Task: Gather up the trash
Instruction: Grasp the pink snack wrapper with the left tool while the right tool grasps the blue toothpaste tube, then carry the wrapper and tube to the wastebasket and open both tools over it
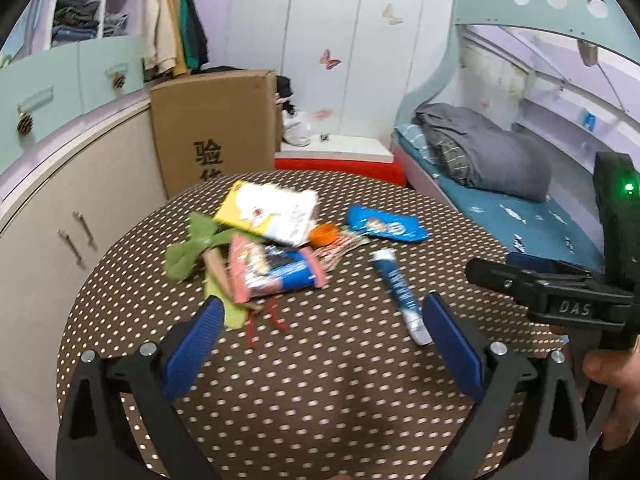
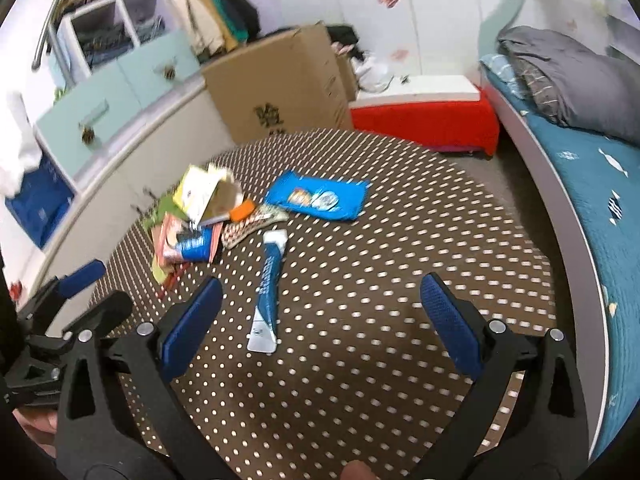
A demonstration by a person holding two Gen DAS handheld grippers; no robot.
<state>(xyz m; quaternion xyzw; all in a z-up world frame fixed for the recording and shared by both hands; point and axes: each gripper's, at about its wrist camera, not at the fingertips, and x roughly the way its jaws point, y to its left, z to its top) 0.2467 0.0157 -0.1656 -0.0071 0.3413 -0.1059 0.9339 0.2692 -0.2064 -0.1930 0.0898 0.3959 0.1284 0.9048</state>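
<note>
Both grippers hang over the polka-dot table (image 1: 320, 400), and both are spread wide with nothing between the blue pads! The left gripper (image 1: 320, 320) sits low over the near part of the table, its left finger tip just beside a strip of green paper (image 1: 192, 250), its right finger tip right next to the flat crimped end of the blue tube (image 1: 396, 286). That tube lies long and narrow, its crimped silver end toward the cameras, its white cap end pointing away toward the far side of the table, leaning a touch to the left in the left view. From the right wrist, the right gripper (image 2: 320, 300) is open just as wide, and the same tube (image 2: 270, 284) runs up between its fingers, nearer the left one, lying flat and untouched.

Beyond the tube, the pile: a pink and blue snack wrapper (image 1: 276, 274), a yellow and white carton (image 1: 268, 212) tipped on top of the heap, an orange cap (image 1: 324, 234) beside it. Off to the right, apart from the heap, lies a blue pouch (image 1: 386, 224), flat, long axis crossways.

Further out: a cardboard box (image 1: 216, 128), a bed (image 1: 520, 208) on the right.
</note>
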